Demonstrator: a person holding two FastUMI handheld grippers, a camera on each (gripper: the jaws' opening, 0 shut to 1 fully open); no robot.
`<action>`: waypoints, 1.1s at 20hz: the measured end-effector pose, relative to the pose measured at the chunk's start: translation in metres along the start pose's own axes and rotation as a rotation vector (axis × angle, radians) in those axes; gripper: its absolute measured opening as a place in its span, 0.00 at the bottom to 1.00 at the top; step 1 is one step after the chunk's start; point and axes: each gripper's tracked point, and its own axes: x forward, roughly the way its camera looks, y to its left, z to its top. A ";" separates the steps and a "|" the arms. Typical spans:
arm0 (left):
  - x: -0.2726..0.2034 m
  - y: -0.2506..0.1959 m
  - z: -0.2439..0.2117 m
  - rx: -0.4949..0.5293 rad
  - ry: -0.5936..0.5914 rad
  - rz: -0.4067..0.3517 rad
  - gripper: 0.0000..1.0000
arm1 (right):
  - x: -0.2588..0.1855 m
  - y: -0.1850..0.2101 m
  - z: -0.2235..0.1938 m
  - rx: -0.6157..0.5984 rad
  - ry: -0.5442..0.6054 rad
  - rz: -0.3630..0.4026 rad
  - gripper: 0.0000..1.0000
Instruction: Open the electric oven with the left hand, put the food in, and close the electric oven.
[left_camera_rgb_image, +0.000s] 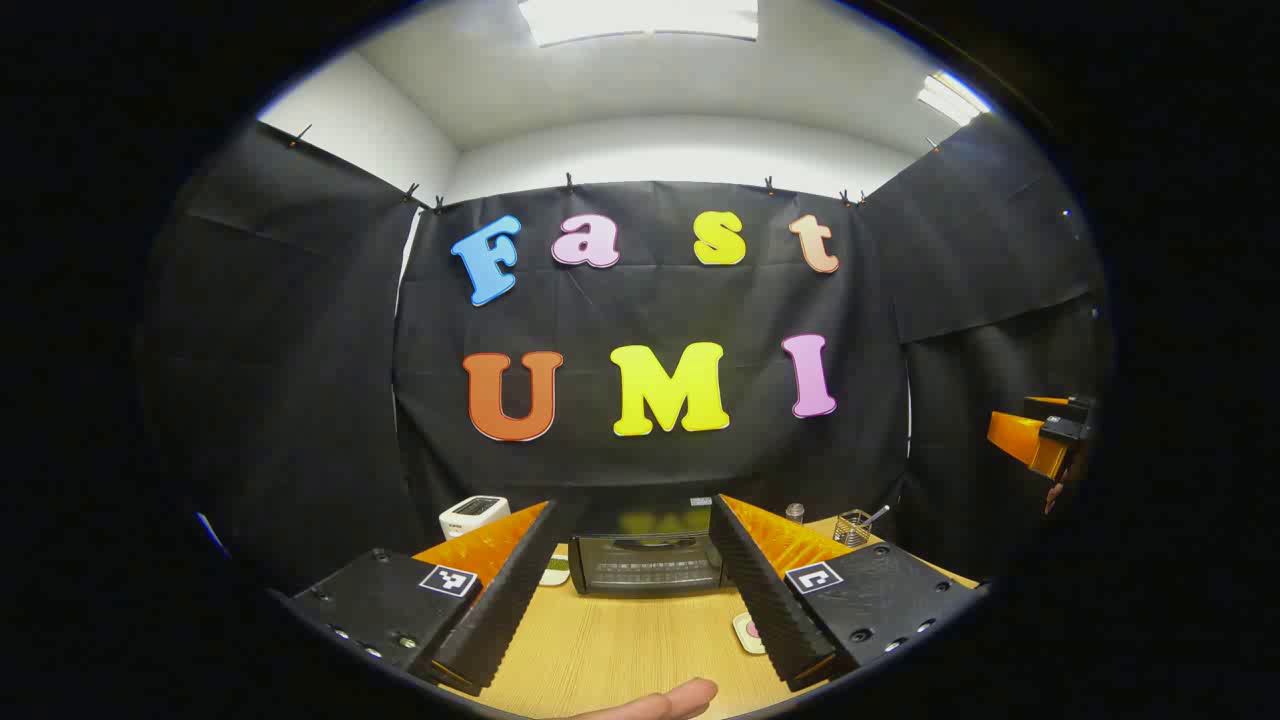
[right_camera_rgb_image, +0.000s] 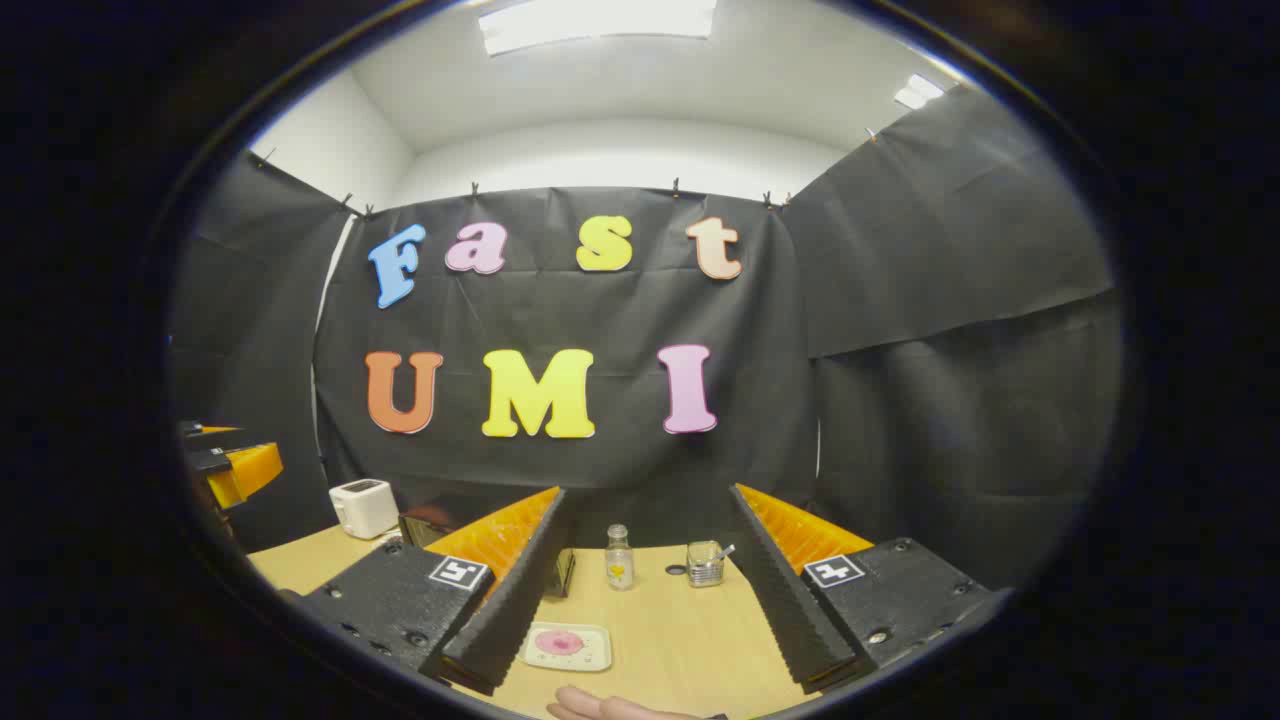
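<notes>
Left gripper (left_camera_rgb_image: 640, 630) raised level above wooden table (left_camera_rgb_image: 620, 645), fingers spread, facing closed black glass-fronted electric oven (left_camera_rgb_image: 648, 562). Right gripper (right_camera_rgb_image: 640, 625) likewise spread over pink food on square white plate (right_camera_rgb_image: 566, 646).

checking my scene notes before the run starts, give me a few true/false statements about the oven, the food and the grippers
1. The electric oven has its door closed. True.
2. The left gripper is clamped on the oven's handle. False: its fingers are spread wide, short of the oven and touching nothing.
3. The pink food lies on a small plate on the table. True.
4. The right gripper holds the food. False: it is open, with the plate between its fingers and untouched.
5. The white toaster stands to the right of the oven in the left gripper view. False: it stands to the left.
</notes>
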 end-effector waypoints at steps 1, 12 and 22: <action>-0.001 0.000 0.000 -0.001 -0.002 -0.001 0.96 | 0.000 0.001 -0.001 0.002 -0.001 0.000 0.96; 0.006 0.002 -0.006 -0.016 -0.015 0.000 0.96 | 0.006 0.008 -0.013 0.017 0.023 0.028 0.96; 0.106 -0.006 -0.043 -0.099 0.045 -0.044 0.96 | 0.040 0.012 -0.030 0.060 0.027 0.075 0.96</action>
